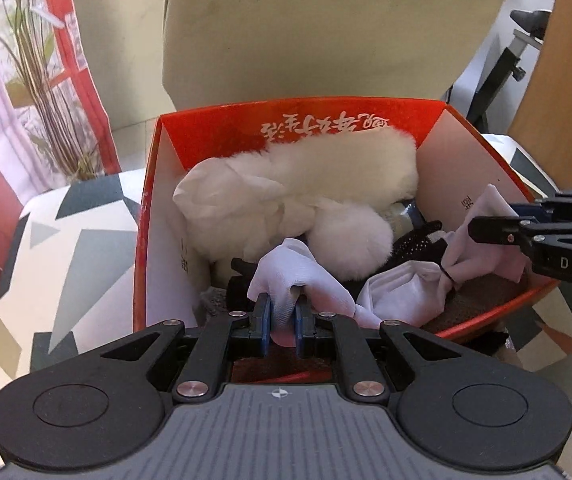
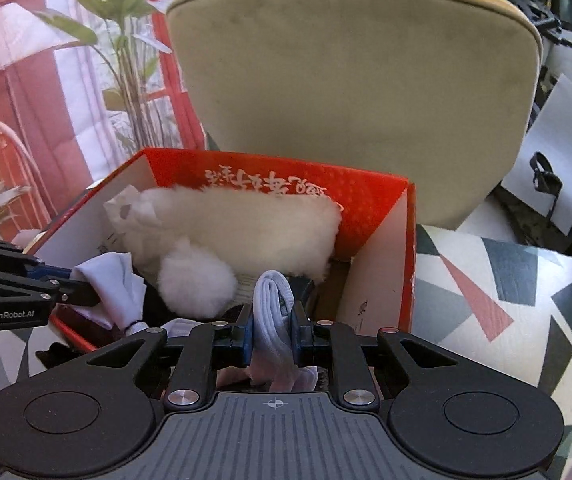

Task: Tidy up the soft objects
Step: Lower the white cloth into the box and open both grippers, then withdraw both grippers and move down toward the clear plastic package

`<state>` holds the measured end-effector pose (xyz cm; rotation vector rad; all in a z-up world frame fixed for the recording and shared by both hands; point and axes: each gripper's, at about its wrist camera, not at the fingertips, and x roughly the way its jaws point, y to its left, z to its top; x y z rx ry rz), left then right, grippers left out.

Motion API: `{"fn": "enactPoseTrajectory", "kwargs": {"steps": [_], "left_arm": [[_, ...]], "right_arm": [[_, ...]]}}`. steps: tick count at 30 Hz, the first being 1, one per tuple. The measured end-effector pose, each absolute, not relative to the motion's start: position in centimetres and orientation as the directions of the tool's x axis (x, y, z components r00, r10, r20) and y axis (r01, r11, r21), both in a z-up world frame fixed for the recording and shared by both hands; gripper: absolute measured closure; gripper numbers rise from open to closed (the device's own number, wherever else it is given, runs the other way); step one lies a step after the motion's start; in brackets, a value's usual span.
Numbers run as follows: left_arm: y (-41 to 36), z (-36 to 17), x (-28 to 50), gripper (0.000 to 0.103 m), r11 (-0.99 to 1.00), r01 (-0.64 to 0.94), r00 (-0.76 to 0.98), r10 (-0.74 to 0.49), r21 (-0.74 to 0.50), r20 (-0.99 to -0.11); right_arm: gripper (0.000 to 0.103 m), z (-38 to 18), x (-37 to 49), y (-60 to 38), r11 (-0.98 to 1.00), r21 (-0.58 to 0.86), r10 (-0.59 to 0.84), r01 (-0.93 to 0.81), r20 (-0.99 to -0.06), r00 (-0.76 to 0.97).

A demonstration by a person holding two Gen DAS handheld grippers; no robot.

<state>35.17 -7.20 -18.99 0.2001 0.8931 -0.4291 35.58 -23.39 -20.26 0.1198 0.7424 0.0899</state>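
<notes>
1. My left fingers are pinched nearly shut on a white cloth, held over the near edge of the red box.
2. In the box's middle lies a white plush toy among other soft things; dropping more on top may spill them over the low front rim.
3. My right fingers are clamped on a folded white sock just above the box; a loose tail hanging behind could snag the rim.
</notes>
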Motion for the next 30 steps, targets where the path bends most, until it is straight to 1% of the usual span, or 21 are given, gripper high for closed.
{"fn": "enactPoseTrajectory", "kwargs": {"steps": [2, 4, 6, 7, 8, 9, 11, 14, 15, 16, 17, 18, 19, 20, 22, 23, 24, 26, 30], "left_arm": [[-6.9, -19.0, 35.4, 0.089, 0.898, 0.44, 0.543, -0.288, -0.024, -0.789], [-6.6, -18.5, 35.2, 0.082, 0.895, 0.443, 0.538, -0.318, -0.059, -0.781], [-6.2, -17.9, 35.2, 0.064, 0.894, 0.438, 0.541, -0.342, -0.09, -0.768], [-6.0, -17.6, 35.2, 0.06, 0.895, 0.435, 0.546, -0.352, -0.102, -0.76], [-5.7, -17.2, 35.2, 0.052, 0.895, 0.431, 0.552, -0.364, -0.116, -0.75], [-5.6, -16.9, 35.2, 0.045, 0.896, 0.426, 0.56, -0.369, -0.125, -0.742], [-5.0, -16.0, 35.0, 0.041, 0.902, 0.411, 0.592, -0.373, -0.131, -0.714], [-4.4, -14.7, 34.6, 0.029, 0.913, 0.388, 0.639, -0.366, -0.127, -0.677], [-4.1, -14.3, 34.4, 0.024, 0.916, 0.378, 0.653, -0.364, -0.131, -0.664], [-3.8, -13.9, 34.1, 0.022, 0.918, 0.37, 0.665, -0.367, -0.139, -0.651], [-3.6, -13.5, 33.8, 0.016, 0.92, 0.363, 0.676, -0.369, -0.147, -0.639], [-3.3, -13.2, 33.5, 0.012, 0.922, 0.356, 0.686, -0.368, -0.152, -0.628], [-3.1, -12.9, 33.2, 0.01, 0.924, 0.35, 0.696, -0.368, -0.156, -0.617], [-2.9, -12.5, 32.8, 0.007, 0.925, 0.345, 0.708, -0.368, -0.159, -0.604], [-2.3, -12.1, 31.8, 0.002, 0.926, 0.338, 0.731, -0.371, -0.168, -0.573], [-2.1, -11.9, 31.3, 0.0, 0.927, 0.333, 0.743, -0.369, -0.17, -0.559], [-1.9, -11.8, 30.6, 0.0, 0.932, 0.323, 0.756, -0.36, -0.168, -0.546], [-1.6, -11.8, 29.7, 0.0, 0.943, 0.297, 0.769, -0.33, -0.15, -0.547], [-1.2, -12.1, 28.1, 0.0, 0.96, 0.262, 0.782, -0.273, -0.102, -0.56]], "right_arm": [[0.087, -20.6, 35.8, -23.6, 0.989, 0.143, 0.12, -0.03, -0.676, 0.727], [0.087, -20.8, 35.9, -23.7, 0.99, 0.142, 0.116, -0.025, -0.68, 0.724], [0.086, -20.9, 35.8, -24.0, 0.99, 0.142, 0.108, -0.014, -0.679, 0.726], [0.085, -20.9, 35.7, -24.1, 0.99, 0.139, 0.102, -0.009, -0.677, 0.729], [0.085, -20.9, 35.7, -24.2, 0.991, 0.132, 0.092, -0.004, -0.675, 0.732], [0.083, -20.9, 35.6, -24.2, 0.992, 0.124, 0.083, 0.001, -0.669, 0.738], [0.08, -20.7, 35.3, -24.3, 0.995, 0.103, 0.057, 0.014, -0.656, 0.752], [0.073, -19.9, 34.5, -24.5, 0.997, 0.065, 0.006, 0.042, -0.608, 0.794], [0.067, -19.6, 34.2, -24.4, 0.998, 0.048, -0.013, 0.051, -0.593, 0.805], [0.063, -19.3, 33.9, -24.5, 0.998, 0.026, -0.03, 0.056, -0.58, 0.814], [0.062, -19.0, 33.6, -24.4, 0.998, 0.005, -0.05, 0.064, -0.562, 0.826], [0.055, -18.7, 33.3, -24.4, 0.998, -0.01, -0.063, 0.069, -0.543, 0.838], [0.045, -18.4, 32.9, -24.4, 0.998, -0.013, -0.065, 0.069, -0.528, 0.847], [0.038, -18.1, 32.5, -24.5, 0.998, -0.01, -0.063, 0.067, -0.512, 0.857], [0.01, -17.5, 31.4, -24.6, 0.998, 0.013, -0.054, 0.068, -0.472, 0.88], [0.005, -17.2, 30.7, -24.7, 0.997, 0.033, -0.042, 0.063, -0.449, 0.893], [0.001, -17.0, 30.2, -24.7, 0.997, 0.05, -0.028, 0.055, -0.428, 0.903], [0.0, -16.7, 29.1, -24.5, 0.997, 0.071, -0.005, 0.036, -0.403, 0.915], [0.0, -16.6, 27.7, -23.9, 0.996, 0.075, -0.006, 0.04, -0.403, 0.915]]}}
